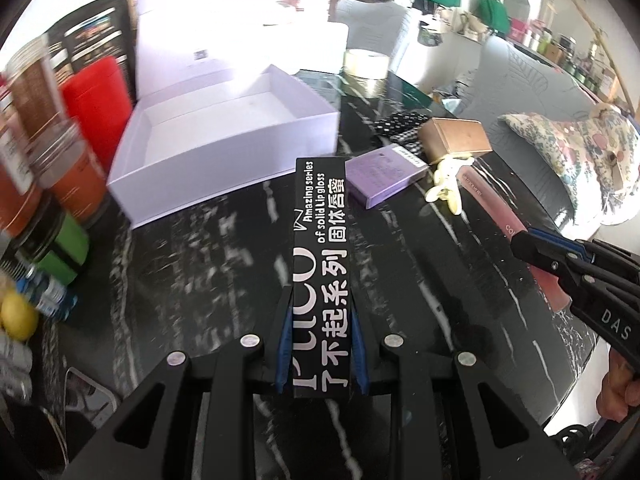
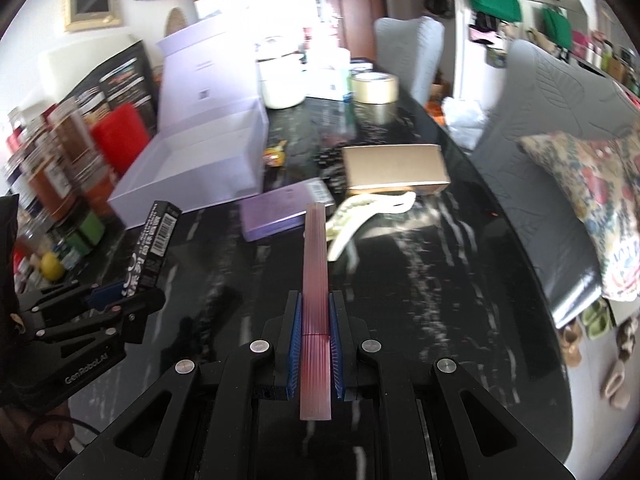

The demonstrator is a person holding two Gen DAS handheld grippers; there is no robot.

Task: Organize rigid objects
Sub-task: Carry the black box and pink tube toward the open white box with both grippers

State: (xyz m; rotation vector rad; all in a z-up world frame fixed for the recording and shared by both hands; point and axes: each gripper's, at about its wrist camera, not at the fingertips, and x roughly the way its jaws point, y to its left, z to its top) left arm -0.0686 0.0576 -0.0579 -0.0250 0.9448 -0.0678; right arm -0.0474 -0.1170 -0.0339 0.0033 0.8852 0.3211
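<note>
From the left wrist view, the left hand-held gripper [image 1: 320,344] is clamped on a long black lip gloss carton [image 1: 320,248], its blue pads pressing the two narrow sides near the lower end, so most of the carton juts forward over the black marbled desk [image 1: 192,280]. The carton looks light and stiff but is thin card, so a hard squeeze could crease it; held this far from its middle it may swing. Ahead stands the open white box [image 1: 224,148], apparently empty, the likely place for it. Beside the carton's far end lie a purple flat box [image 1: 382,178], a gold box [image 1: 456,138] and a cream hair clip [image 1: 444,184]. At the right edge the right hand-held gripper [image 1: 524,246] carries a pink tube [image 1: 512,220].

From the right wrist view, the right hand-held gripper [image 2: 314,344] is closed tight on the pink ribbed lip gloss tube [image 2: 316,280], gripped near its seam, with the long part pointing forward above the desk [image 2: 440,280]. The tube seems rigid, light and smooth; the ribbing should help the pads, though it might slide lengthwise. The left hand-held gripper [image 2: 120,300] shows at left with the black carton [image 2: 154,240], near the white box [image 2: 192,160].
</note>
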